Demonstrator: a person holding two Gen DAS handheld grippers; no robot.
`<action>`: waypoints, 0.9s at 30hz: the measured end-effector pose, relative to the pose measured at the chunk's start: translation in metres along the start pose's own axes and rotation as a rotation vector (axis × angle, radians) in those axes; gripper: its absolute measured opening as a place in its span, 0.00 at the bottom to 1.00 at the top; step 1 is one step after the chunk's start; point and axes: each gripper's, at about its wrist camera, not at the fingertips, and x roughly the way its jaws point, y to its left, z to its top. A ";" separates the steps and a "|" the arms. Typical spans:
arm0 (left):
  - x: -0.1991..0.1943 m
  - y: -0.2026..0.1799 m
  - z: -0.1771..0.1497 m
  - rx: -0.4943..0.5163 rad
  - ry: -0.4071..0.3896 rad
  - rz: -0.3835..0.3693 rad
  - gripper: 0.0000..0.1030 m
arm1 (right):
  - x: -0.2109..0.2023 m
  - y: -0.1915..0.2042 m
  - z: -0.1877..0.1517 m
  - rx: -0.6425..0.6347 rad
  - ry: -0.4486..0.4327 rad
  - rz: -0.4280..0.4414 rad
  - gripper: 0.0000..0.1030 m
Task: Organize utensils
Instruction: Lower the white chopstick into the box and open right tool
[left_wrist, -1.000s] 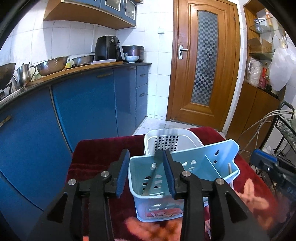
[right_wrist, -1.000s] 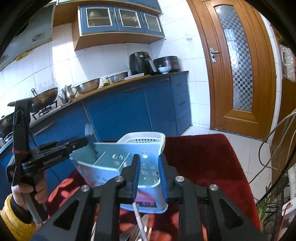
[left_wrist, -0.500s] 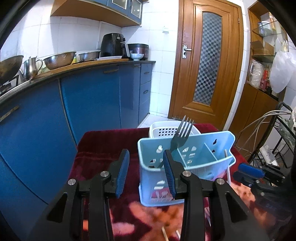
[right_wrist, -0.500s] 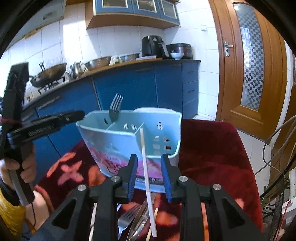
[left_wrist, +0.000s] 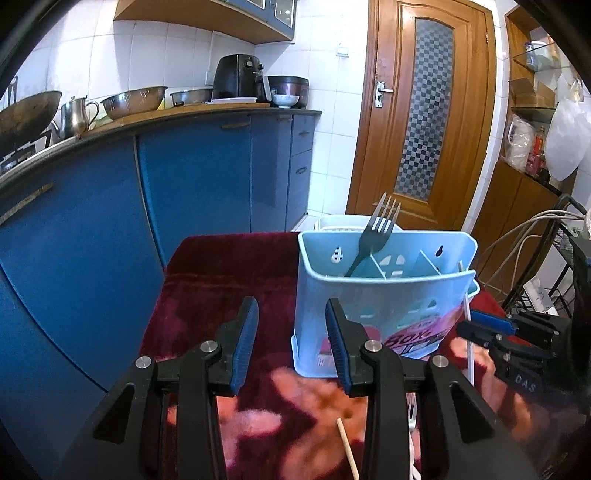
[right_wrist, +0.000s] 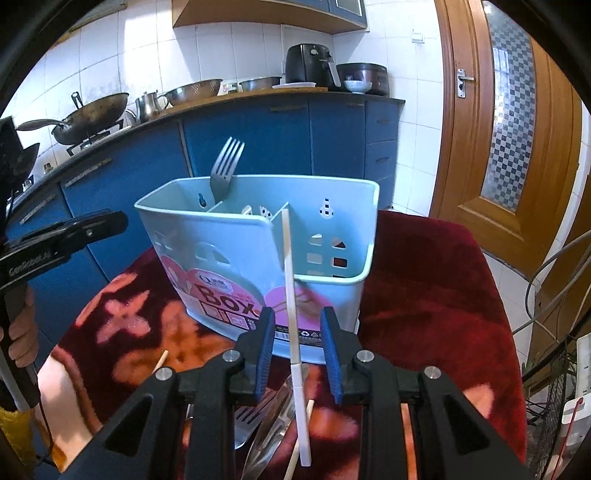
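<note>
Light blue utensil caddy (right_wrist: 266, 258) stands upright on the dark red floral cloth (right_wrist: 436, 295), divided into compartments. A dark fork (right_wrist: 224, 170) sits tines-up in its far-left compartment, leaning on the back rim. White basket (left_wrist: 332, 223) is just behind the caddy, mostly hidden.

Left gripper (left_wrist: 291, 343) — jaws spread apart, nothing between them, held low over the cloth just in front of the caddy's left corner.

Right gripper (right_wrist: 297, 350) — jaws apart too, with a white chopstick (right_wrist: 293, 306) running up between them and leaning on the caddy's front wall; neither pad seems to press it, though contact is hard to judge.

Loose utensils lie on the cloth under the right gripper — a slotted metal spatula (right_wrist: 247, 421), a spoon-like metal piece (right_wrist: 275, 424), and wooden chopsticks (right_wrist: 301, 435).
</note>
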 end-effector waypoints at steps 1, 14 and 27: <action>0.001 0.000 -0.002 -0.002 0.005 -0.002 0.37 | 0.002 0.000 0.000 -0.001 0.007 0.001 0.11; 0.009 0.009 -0.010 -0.031 0.026 0.004 0.37 | -0.045 -0.012 0.018 0.046 -0.118 0.007 0.06; 0.012 0.006 -0.014 -0.037 0.037 0.001 0.37 | -0.081 -0.015 0.076 0.032 -0.256 -0.043 0.06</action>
